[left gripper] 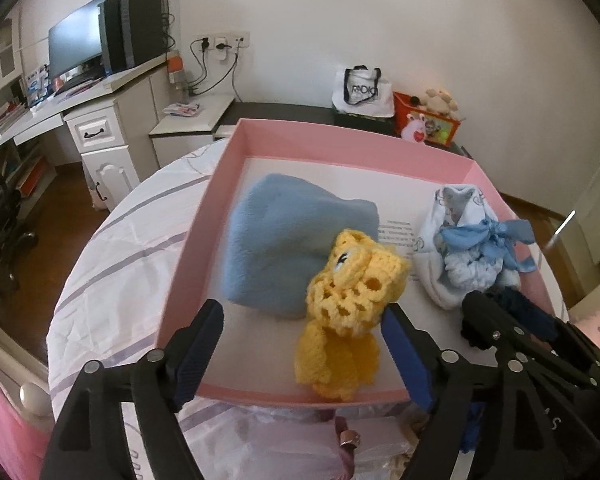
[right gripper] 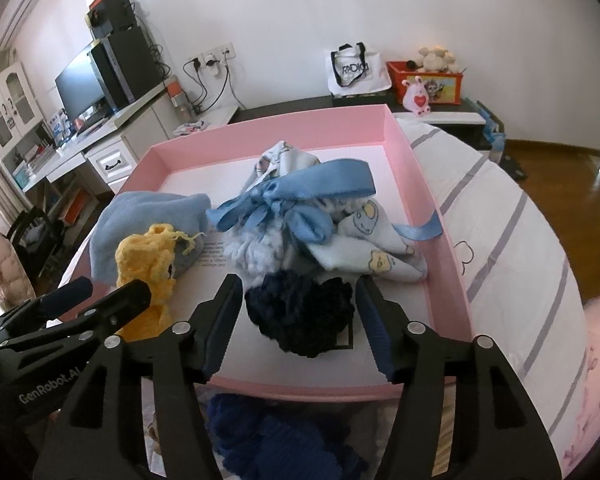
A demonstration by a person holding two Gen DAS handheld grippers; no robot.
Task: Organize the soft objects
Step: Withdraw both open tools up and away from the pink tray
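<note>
**Soft objects: release into pink box under way**

Yellow crochet toy [left gripper: 350, 312] sits at lower centre, inside the pink box [left gripper: 228, 168], between the spread jaws of the left gripper [left gripper: 304, 344], touching the right-hand finger. Navy knit piece [right gripper: 300, 316] lies loose between the parted jaws of the right gripper [right gripper: 296, 320]. Both items appear deposited. Next move, in my judgement: withdraw both tools cleanly, without snagging yarn.

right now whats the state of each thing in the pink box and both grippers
left gripper: jaws open, yellow crochet toy between them
right gripper: jaws open, dark blue knit item between them
light blue fleece: lying crumpled
ribboned bundle: tied shut
pink box: open, no lid
</note>
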